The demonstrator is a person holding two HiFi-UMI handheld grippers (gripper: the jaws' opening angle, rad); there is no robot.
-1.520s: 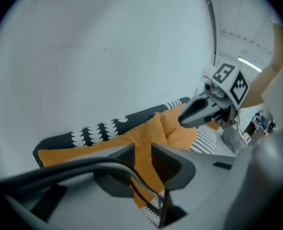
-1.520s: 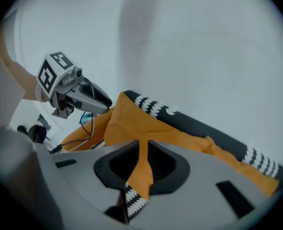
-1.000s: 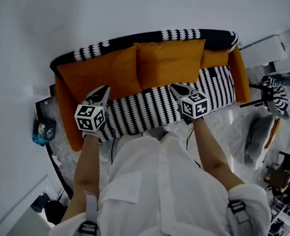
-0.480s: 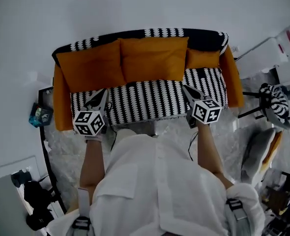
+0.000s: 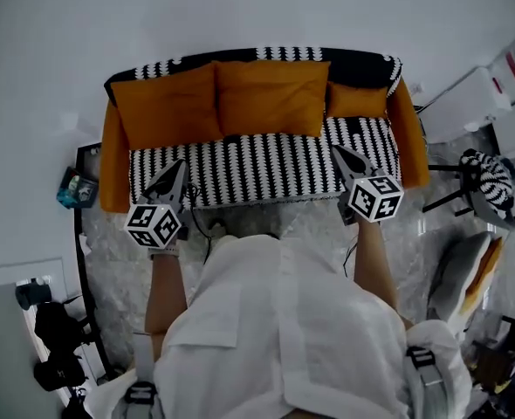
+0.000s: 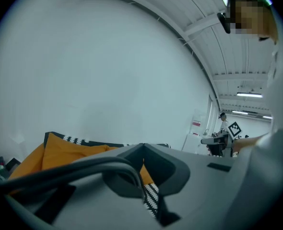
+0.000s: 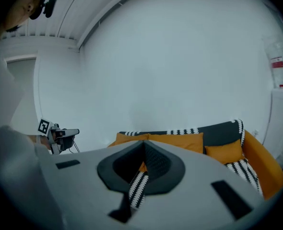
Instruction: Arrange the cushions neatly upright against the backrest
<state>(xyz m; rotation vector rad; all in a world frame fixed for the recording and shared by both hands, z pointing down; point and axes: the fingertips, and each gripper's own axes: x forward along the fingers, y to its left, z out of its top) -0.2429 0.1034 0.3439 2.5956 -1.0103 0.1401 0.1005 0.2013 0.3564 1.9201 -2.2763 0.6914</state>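
Three orange cushions stand upright along the backrest of the sofa (image 5: 266,166): a large left cushion (image 5: 168,105), a large middle cushion (image 5: 271,97) and a small right cushion (image 5: 357,100). My left gripper (image 5: 177,166) hovers over the front left of the striped seat, shut and holding nothing. Over the front right of the seat, my right gripper (image 5: 337,151) is also shut and empty. In the right gripper view the closed jaws (image 7: 144,145) point at the middle cushion (image 7: 180,142). The left gripper view shows its closed jaws (image 6: 142,147) before an orange cushion (image 6: 64,150).
A dark side rack with a blue item (image 5: 72,190) stands left of the sofa. A chair with a striped cushion (image 5: 489,177) and white cabinets (image 5: 467,103) are at the right. A marble floor (image 5: 310,225) lies in front. A person (image 6: 223,123) stands far off.
Both grippers have drawn back from beside the cushions to the seat's front edge. The view has pulled away from the sofa. The cushions stay upright.
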